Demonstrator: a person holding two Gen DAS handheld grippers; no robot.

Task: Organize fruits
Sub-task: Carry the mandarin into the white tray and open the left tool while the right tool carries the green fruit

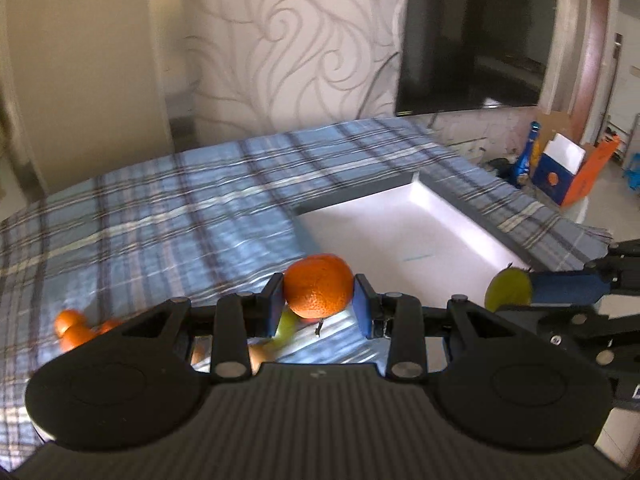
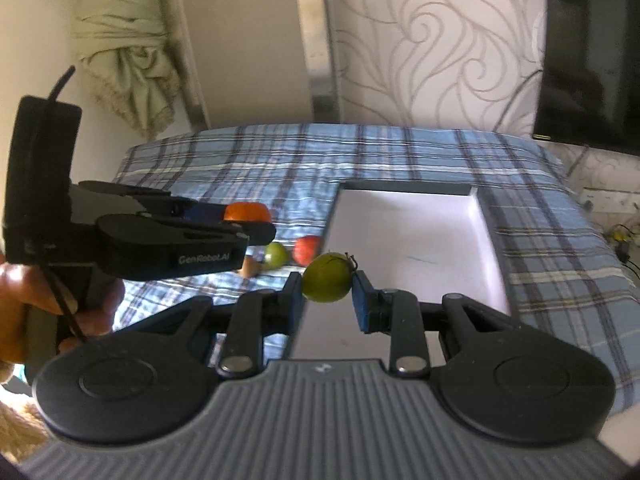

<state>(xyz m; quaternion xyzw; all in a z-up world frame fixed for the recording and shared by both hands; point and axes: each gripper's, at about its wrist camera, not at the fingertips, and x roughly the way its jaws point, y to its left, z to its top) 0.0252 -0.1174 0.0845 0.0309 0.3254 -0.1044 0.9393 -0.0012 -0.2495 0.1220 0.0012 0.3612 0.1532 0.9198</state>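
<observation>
One orange in left jaws, one green fruit in right.

Looks like someone's living room: big black flat-screen TV on swirly-patterned wallpaper ahead of the fingers, knotted cream curtain, blue plaid tablecloth under them.
</observation>
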